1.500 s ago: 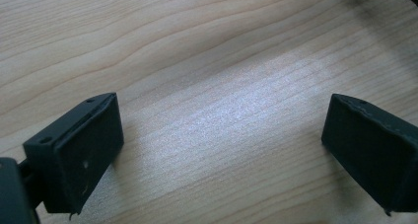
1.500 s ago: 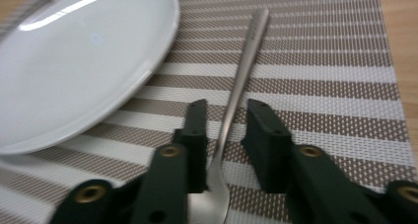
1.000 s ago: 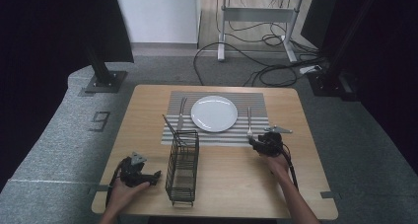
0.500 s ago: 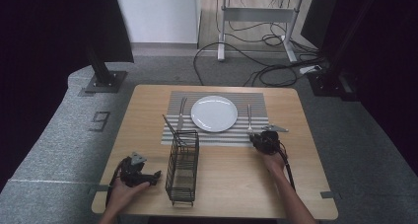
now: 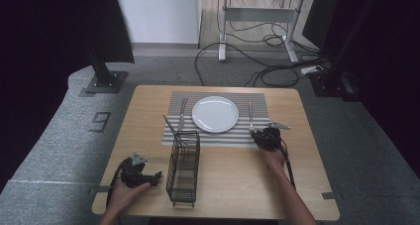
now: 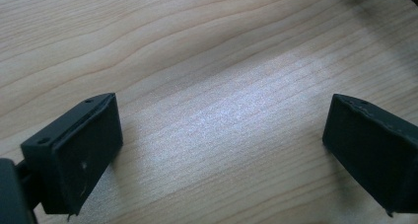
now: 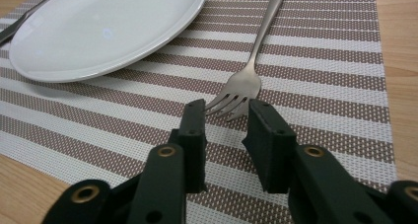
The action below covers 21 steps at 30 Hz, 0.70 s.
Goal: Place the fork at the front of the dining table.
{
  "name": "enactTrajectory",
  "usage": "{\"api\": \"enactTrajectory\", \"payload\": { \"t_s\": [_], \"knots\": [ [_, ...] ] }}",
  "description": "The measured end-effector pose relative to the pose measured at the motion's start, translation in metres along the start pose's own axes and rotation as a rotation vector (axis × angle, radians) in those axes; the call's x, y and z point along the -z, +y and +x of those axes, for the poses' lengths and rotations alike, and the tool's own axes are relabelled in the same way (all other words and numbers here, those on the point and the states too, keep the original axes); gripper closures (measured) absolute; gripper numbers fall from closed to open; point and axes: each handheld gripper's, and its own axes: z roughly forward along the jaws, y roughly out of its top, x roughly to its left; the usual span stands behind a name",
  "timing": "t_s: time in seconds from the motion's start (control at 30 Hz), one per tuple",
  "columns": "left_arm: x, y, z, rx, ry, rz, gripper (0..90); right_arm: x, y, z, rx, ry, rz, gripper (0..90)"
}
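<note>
Two black jaws of the right gripper [image 7: 226, 123] are set slightly apart, having just been opening, with the tines of the silver metal fork [image 7: 254, 61] just beyond their tips, ungripped. It is laid on the striped woven placemat [image 7: 325, 56], right of the round white plate [image 7: 98, 26]. Wide-open jaws are shown by the left gripper [image 6: 222, 150] over the bare wooden table [image 6: 197, 46].

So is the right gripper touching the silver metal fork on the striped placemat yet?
Cannot tell. In the right gripper view, the right gripper has its jaws either side of the silver fork's tine tips, slightly parted; no clear gap or contact shows.
</note>
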Motion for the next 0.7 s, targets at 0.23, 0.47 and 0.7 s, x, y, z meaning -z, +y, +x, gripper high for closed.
{"api": "enactTrajectory", "payload": {
  "t_s": [0.23, 0.47, 0.7],
  "knots": [
    [0.000, 0.000, 0.000, 0.000, 0.000, 0.000, 1.4, 0.012, 0.000, 0.002, 0.005, 0.009, -0.042, 52.8],
    [0.000, 0.000, 0.000, 0.000, 0.000, 0.000, 1.4, 0.027, 0.002, 0.012, 0.055, 0.035, -0.053, 43.1],
    [0.000, 0.000, 0.000, 0.000, 0.000, 0.000, 1.4, 0.042, -0.002, 0.022, 0.114, 0.057, -0.070, 39.6]
  ]
}}
